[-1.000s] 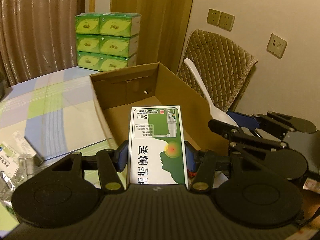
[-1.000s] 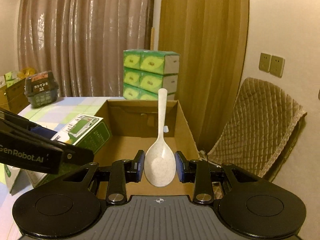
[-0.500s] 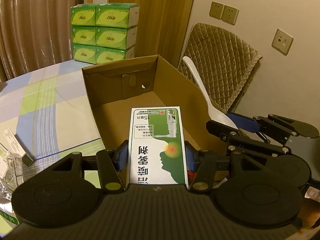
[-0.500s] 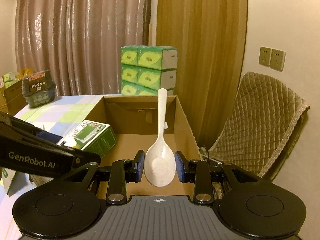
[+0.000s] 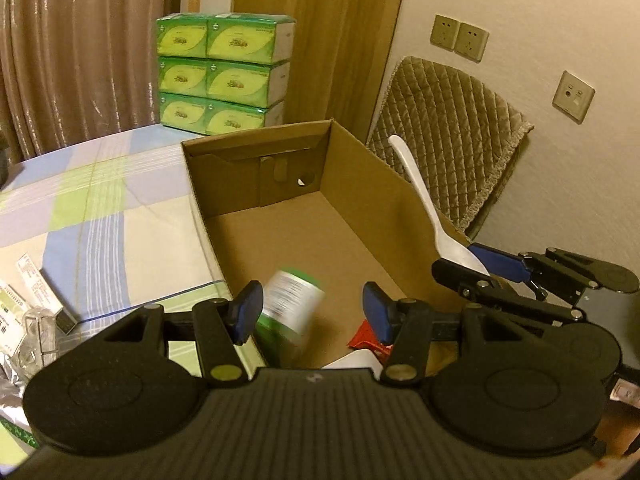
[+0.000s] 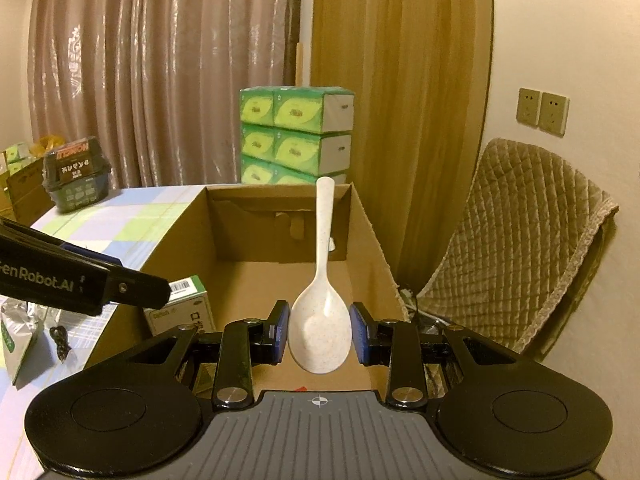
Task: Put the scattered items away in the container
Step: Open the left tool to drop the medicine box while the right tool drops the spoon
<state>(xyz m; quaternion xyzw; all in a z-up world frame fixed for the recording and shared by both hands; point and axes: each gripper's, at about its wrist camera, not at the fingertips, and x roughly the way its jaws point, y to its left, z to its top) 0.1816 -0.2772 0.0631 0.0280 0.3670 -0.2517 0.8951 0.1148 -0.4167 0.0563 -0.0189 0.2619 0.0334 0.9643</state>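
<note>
Left wrist: blurred green-white box [image 5: 289, 312].

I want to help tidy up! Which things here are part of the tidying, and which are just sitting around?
Part of the job:
cardboard box
green carton, dropping into the box
spoon, in the right hand-held gripper
left hand-held gripper, open
packets on the table

Just sitting around:
tissue packs
chair
basket

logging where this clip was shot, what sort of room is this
Most likely a room in a home, perhaps a dining area. A table with a checked cloth holds a cardboard box, tissue packs stand stacked by long curtains, and a padded chair stands at the wall.
</note>
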